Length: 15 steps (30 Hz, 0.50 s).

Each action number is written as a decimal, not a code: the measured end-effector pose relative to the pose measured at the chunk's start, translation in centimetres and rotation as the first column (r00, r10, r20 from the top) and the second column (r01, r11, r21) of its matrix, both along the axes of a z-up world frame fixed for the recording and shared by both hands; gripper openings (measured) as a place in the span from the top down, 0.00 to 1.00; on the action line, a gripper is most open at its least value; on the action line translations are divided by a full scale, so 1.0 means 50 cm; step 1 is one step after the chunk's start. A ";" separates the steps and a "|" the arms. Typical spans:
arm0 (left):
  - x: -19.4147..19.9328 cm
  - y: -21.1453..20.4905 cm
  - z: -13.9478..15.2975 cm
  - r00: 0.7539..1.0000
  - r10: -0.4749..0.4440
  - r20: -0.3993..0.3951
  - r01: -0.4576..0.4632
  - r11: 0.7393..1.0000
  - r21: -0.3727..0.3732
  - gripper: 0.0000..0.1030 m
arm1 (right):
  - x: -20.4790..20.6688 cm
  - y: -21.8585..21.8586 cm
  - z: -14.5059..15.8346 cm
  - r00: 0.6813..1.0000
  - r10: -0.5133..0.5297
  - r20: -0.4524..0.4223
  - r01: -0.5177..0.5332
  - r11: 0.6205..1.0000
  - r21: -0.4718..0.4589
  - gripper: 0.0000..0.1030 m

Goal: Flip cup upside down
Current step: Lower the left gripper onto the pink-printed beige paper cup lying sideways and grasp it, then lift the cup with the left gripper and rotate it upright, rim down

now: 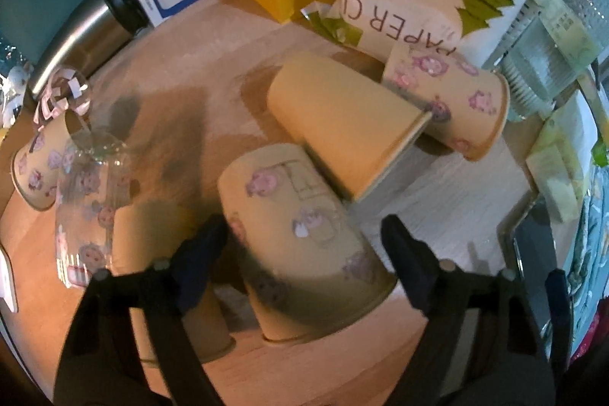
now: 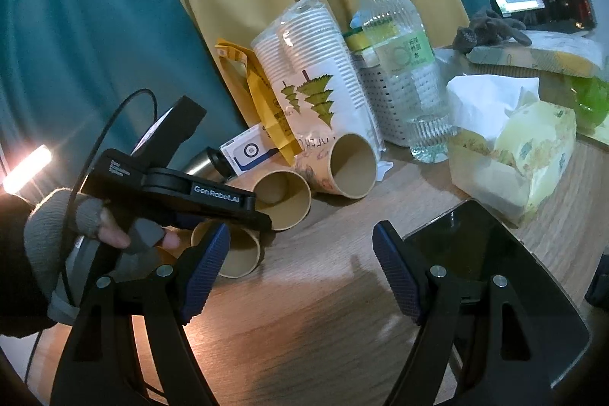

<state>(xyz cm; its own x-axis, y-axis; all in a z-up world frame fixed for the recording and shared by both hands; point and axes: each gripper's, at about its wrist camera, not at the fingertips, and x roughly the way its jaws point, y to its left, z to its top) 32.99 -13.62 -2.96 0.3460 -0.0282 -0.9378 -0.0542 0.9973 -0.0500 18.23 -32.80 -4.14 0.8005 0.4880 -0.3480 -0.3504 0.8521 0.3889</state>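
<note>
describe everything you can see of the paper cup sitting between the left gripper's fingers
The paper cup is tan paper printed with pink cartoon pig figures and a faint line drawing. It lies tilted on the wooden table, closed base pointing away from the camera, rim toward it and low. It sits between the open fingers of the left gripper; whether either finger touches it is unclear. A plain tan cup lies on its side just behind, its rim close to this cup's base. The image is slightly blurred here.

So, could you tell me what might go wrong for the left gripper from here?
The left gripper is open around a lying paper cup, not yet gripping; closing hard could crush it. A plain cup leans against it and may roll when lifted. The clear glass stands close to the left.
</note>
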 end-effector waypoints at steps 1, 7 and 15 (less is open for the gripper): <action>0.000 0.002 0.001 1.000 -0.001 -0.001 0.001 1.000 -0.002 0.29 | 0.000 0.000 0.000 1.000 -0.003 -0.001 0.003 1.000 0.000 0.22; -0.026 0.009 0.006 1.000 -0.022 0.001 0.022 0.999 -0.046 0.33 | -0.001 0.003 0.000 1.000 -0.030 0.004 0.030 0.999 -0.013 0.22; -0.104 0.015 0.056 0.994 -0.071 0.081 0.077 0.994 -0.078 0.34 | -0.013 0.019 0.003 0.998 -0.060 0.020 0.061 0.997 -0.047 0.22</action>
